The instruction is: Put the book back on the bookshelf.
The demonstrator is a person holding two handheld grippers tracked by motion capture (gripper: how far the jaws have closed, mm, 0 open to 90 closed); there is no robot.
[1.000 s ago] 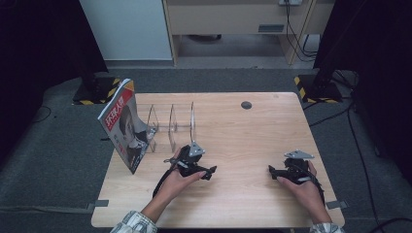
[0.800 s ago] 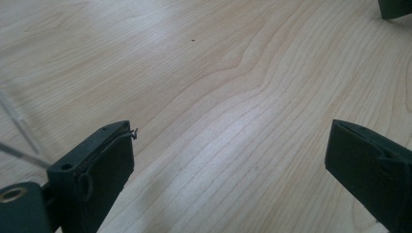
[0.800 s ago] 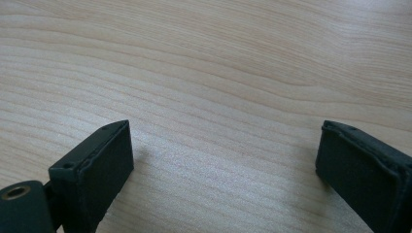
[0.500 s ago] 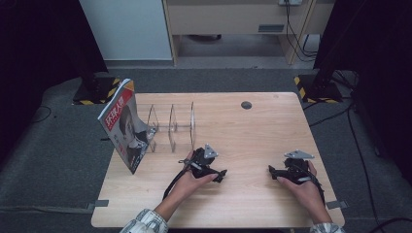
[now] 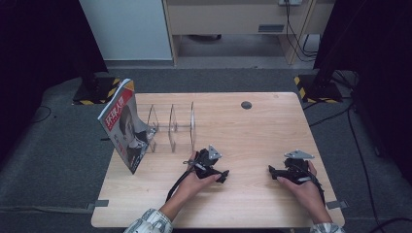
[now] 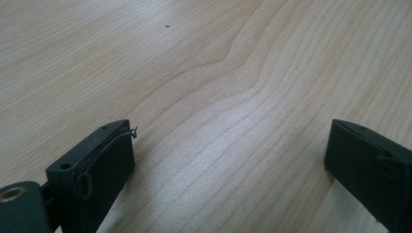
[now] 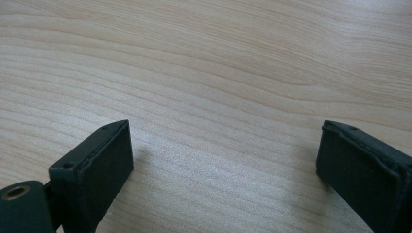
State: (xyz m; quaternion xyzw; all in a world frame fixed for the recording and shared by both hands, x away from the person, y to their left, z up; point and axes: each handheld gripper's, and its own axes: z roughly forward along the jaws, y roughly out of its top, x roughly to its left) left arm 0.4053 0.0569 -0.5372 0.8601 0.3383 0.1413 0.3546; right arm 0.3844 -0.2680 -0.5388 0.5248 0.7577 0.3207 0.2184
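Note:
A magazine (image 5: 122, 127) with a red-edged cover leans upright against the left end of a clear acrylic divider rack (image 5: 172, 127) on the wooden table (image 5: 252, 126). My left gripper (image 5: 224, 174) rests low on the table, right of the rack's front, and points right. In the left gripper view its jaws stand wide apart over bare wood, so the left gripper (image 6: 231, 160) is open and empty. My right gripper (image 5: 272, 171) lies near the front right of the table and points left. The right gripper (image 7: 223, 155) is also open, with bare wood between its jaws.
A small dark round cap (image 5: 246, 105) sits in the tabletop near the far edge. A cable (image 5: 176, 183) trails from the left gripper toward the front edge. Black stands with yellow-striped bases (image 5: 313, 90) flank the table on the floor.
My left gripper has moved right and toward the front, away from the rack. The right gripper has stayed where it was.

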